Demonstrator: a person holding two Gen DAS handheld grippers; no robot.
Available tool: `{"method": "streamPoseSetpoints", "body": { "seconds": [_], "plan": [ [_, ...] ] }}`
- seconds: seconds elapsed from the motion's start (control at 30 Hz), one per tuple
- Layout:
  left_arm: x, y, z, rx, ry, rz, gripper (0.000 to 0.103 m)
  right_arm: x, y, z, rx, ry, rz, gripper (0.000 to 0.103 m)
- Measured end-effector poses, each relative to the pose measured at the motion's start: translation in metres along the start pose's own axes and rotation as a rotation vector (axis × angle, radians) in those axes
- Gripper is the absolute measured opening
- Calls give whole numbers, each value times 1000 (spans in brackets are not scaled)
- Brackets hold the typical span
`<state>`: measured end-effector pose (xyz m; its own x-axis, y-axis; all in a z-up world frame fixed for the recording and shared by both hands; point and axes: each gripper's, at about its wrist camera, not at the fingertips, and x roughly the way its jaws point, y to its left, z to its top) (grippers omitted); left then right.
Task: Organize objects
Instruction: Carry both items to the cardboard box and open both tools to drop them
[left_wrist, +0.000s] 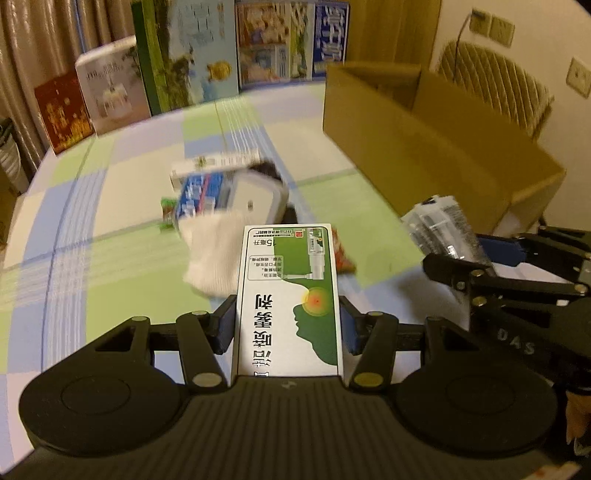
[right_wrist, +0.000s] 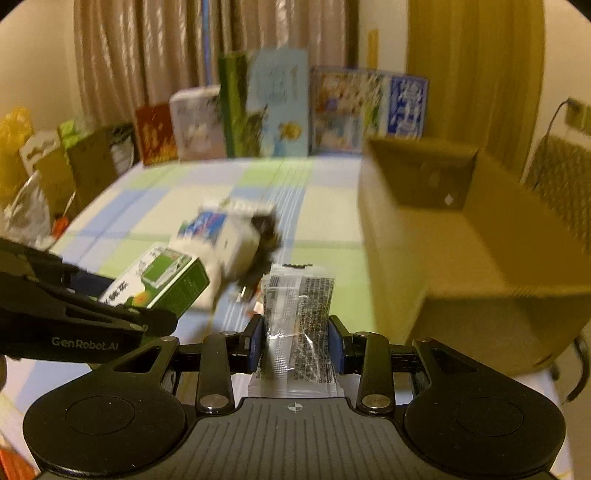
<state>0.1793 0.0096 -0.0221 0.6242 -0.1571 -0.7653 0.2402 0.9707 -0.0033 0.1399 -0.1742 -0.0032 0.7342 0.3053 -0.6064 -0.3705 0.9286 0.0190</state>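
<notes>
The left gripper (left_wrist: 288, 325) is clamped on a green and white box (left_wrist: 290, 295), its blue pads pressing the two long sides, with the box's far end sticking out past the fingertips above the table. The right gripper (right_wrist: 295, 341) is clamped on a clear plastic packet (right_wrist: 299, 310) printed with small black text, which also pokes out ahead of the fingers. In the right wrist view the green and white box shows at the left, held up off the checked tablecloth (right_wrist: 159, 192); in the left wrist view the packet shows at the right, just in front of the cardboard box (left_wrist: 424, 140).

The cardboard box stands open on the right side of the table, its near wall and raised flap between both grippers and its inside. To the left of the cardboard box, in the middle of the cloth, lies a blurred pile (left_wrist: 225, 192): a blue and white carton, a white lidded container, a white cloth, something dark, and a small orange wrapper near the green and white box's far end. The pile's details are too smeared to sort further. Behind the cardboard box and to its left, a row of picture boxes (left_wrist: 207, 51) leans against the curtain (right_wrist: 140, 48). A wicker chair (left_wrist: 491, 81) stands just behind the cardboard box by the wall.
</notes>
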Motion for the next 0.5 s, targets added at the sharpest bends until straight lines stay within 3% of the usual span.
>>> {"method": "streamPoseSetpoints", "body": {
  "seconds": [0.17,0.33,0.5],
  "plan": [
    [-19,-14,34,-14,-89,-11,50,-27,-27,35,36,-73,-32,33],
    [-30,-44,72,-11,-170,-72,50,-48,-72,65,70,-118,-105,33],
    [-25,-82,106,12,-207,-141,50,-53,-120,74,93,-109,-168,33]
  ]
}}
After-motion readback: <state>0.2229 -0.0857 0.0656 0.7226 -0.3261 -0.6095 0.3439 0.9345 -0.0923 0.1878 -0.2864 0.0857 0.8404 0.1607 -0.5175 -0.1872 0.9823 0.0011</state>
